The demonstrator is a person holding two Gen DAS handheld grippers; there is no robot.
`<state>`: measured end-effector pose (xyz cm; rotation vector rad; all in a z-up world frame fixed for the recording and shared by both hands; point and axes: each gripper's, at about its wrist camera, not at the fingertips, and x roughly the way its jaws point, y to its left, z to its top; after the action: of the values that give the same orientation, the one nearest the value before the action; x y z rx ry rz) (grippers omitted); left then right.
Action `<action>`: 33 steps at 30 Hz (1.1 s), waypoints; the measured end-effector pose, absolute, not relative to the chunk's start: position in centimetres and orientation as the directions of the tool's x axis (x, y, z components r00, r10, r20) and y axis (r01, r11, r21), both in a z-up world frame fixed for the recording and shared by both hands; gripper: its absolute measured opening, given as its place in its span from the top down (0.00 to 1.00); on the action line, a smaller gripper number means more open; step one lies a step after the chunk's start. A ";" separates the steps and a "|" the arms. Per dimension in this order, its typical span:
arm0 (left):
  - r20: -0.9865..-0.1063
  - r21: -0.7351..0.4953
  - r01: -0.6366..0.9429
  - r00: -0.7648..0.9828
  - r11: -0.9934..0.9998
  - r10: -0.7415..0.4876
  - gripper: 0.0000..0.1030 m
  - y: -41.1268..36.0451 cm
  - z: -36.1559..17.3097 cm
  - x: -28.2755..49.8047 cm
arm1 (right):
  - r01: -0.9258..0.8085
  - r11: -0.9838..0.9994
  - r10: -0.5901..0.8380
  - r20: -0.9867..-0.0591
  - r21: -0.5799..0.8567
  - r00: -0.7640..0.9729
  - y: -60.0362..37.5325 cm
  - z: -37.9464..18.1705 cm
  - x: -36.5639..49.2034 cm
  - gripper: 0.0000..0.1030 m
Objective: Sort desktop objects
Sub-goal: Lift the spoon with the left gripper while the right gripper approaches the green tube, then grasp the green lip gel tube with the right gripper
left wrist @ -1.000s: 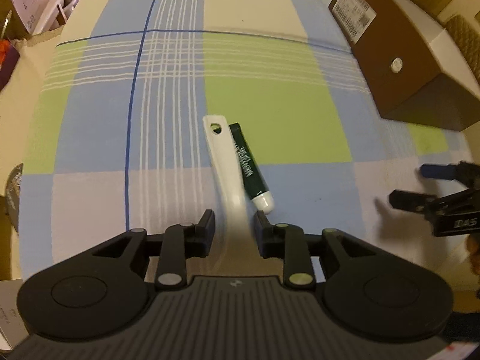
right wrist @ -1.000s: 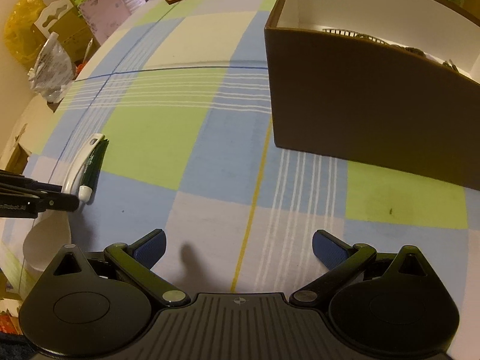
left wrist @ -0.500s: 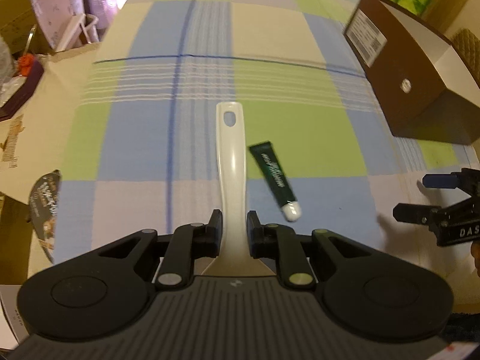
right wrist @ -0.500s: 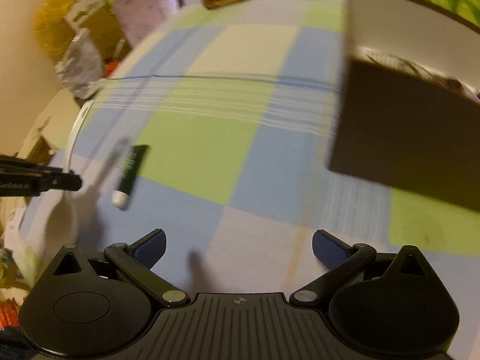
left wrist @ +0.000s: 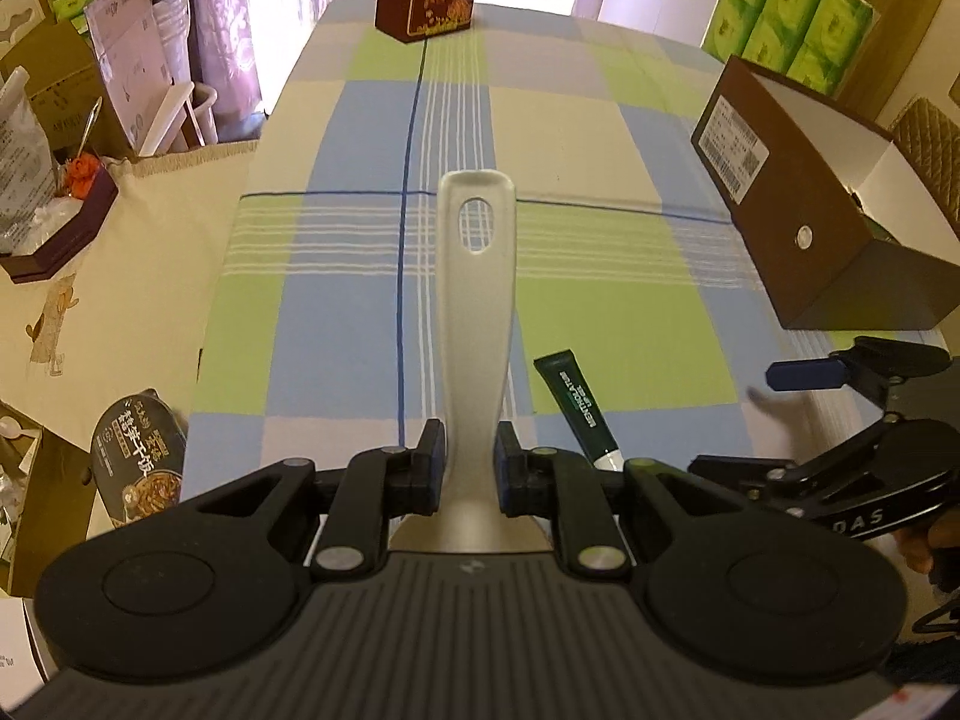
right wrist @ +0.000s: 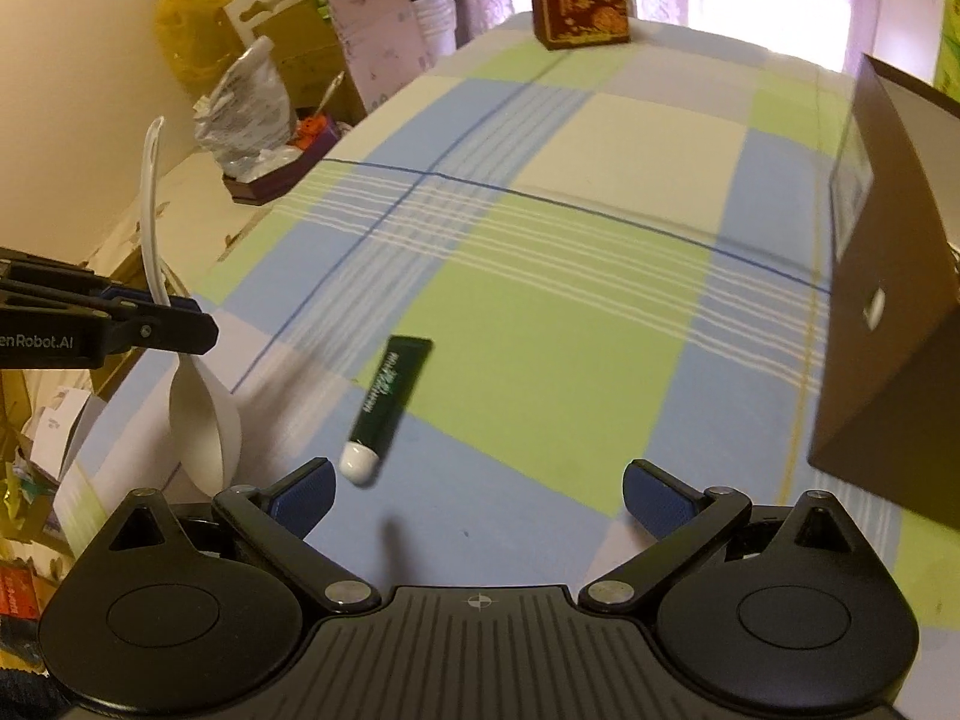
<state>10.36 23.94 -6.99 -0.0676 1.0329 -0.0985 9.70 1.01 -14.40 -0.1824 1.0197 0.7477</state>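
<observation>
Left gripper (left wrist: 468,471) clamped on white spoon (left wrist: 476,324), lifted off checked tablecloth (left wrist: 600,306); green tube (right wrist: 387,405) lies on cloth just right of it; right gripper (right wrist: 477,495) jaws wide apart, empty, near tube; brown box (left wrist: 804,222) far right

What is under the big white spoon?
Under the white plastic rice spoon, held up by the shut left gripper, lies the blue, green and cream checked tablecloth. The spoon's handle hides a strip of it.

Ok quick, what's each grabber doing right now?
Left gripper: closed on the white spoon.
Right gripper: open, holding nothing; the green tube lies ahead on the cloth.
</observation>
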 end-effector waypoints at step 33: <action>-0.834 -0.093 0.052 0.541 0.994 -0.107 0.87 25.3 -5.9 10.9 | -0.784 0.621 0.419 -0.853 0.021 0.310 7.1 -17.1 9.1 0.87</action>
<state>10.88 25.30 -5.92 -0.0595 0.9947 -0.0947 9.13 7.14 -17.14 -0.4424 0.9596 0.8291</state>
